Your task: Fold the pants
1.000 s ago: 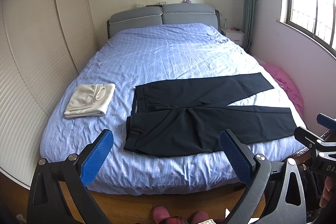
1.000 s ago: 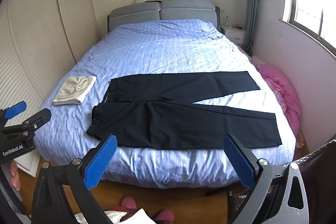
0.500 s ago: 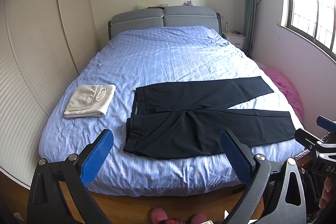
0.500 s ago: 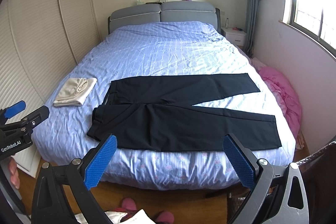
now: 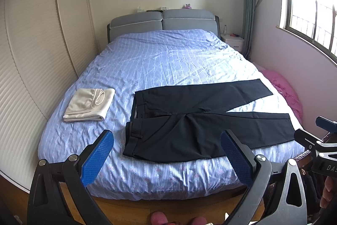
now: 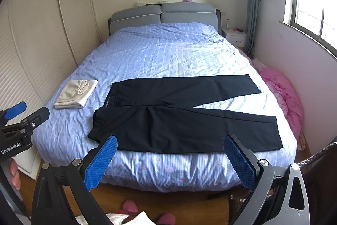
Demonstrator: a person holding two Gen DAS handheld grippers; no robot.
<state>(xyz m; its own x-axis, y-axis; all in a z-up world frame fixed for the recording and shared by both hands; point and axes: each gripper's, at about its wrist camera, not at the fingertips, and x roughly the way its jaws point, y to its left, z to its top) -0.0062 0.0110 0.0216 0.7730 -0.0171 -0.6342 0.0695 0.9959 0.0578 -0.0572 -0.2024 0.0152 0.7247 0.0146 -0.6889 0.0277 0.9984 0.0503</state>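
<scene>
Black pants (image 5: 195, 117) lie flat on the near part of the bed (image 5: 168, 60), waistband to the left, the two legs spread apart toward the right. They also show in the right wrist view (image 6: 185, 117). My left gripper (image 5: 166, 157) is open and empty, held off the foot of the bed, short of the waistband. My right gripper (image 6: 170, 161) is open and empty, below the near leg. Each gripper shows at the edge of the other's view.
A folded cream garment (image 5: 89, 104) lies on the bed's left side. White slatted wardrobe doors (image 5: 31, 45) stand on the left. A pink heap (image 6: 282, 94) lies on the floor at the right under the window. A nightstand (image 6: 234, 36) stands by the headboard.
Both grippers have drawn back or tilted a little, so the bed and pants sit slightly higher and smaller in view. The pants have not moved.
</scene>
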